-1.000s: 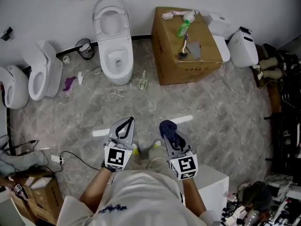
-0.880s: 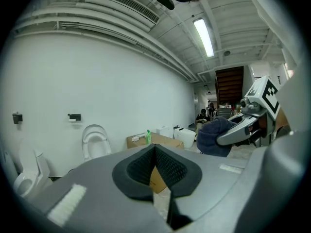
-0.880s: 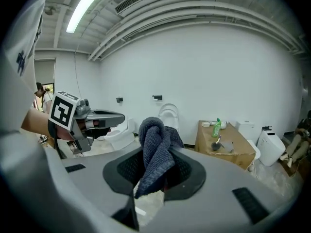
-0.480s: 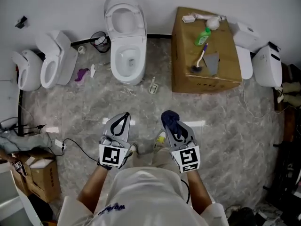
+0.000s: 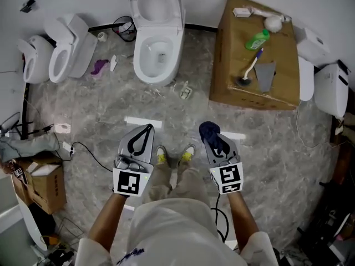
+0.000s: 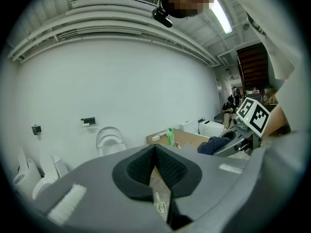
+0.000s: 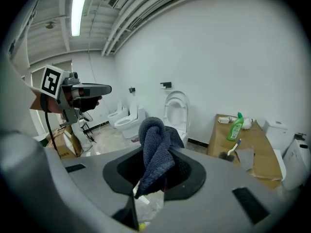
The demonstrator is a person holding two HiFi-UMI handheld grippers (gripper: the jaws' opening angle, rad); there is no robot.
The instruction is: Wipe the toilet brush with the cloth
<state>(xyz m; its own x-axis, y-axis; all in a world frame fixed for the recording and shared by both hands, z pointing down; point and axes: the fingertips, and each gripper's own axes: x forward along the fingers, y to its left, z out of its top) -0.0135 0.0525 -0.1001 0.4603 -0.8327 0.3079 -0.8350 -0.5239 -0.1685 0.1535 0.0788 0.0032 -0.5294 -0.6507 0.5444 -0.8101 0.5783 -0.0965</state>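
Note:
The toilet brush (image 5: 249, 71), white handle with a blue tip and dark bristles, lies on a cardboard box (image 5: 230, 65) at the upper right; it also shows as the brush (image 7: 230, 150) in the right gripper view. My right gripper (image 5: 211, 132) is shut on a dark blue cloth (image 5: 209, 133), which bunches up between its jaws, the cloth (image 7: 154, 147) filling the middle of the right gripper view. My left gripper (image 5: 146, 129) is shut with nothing in it. Both grippers hang over the floor in front of the person's feet, well short of the box.
A green bottle (image 5: 257, 39) and a grey sheet (image 5: 265, 75) share the box top. A white toilet (image 5: 157, 35) stands ahead against the wall, more toilets (image 5: 64, 54) at left, toilet parts (image 5: 331, 87) at right. Cables and a small box (image 5: 39, 187) lie at left.
The view has shifted forward and to the right: the cardboard box and toilet sit lower and nearer. Both grippers stay shut, the cloth still in the right one.

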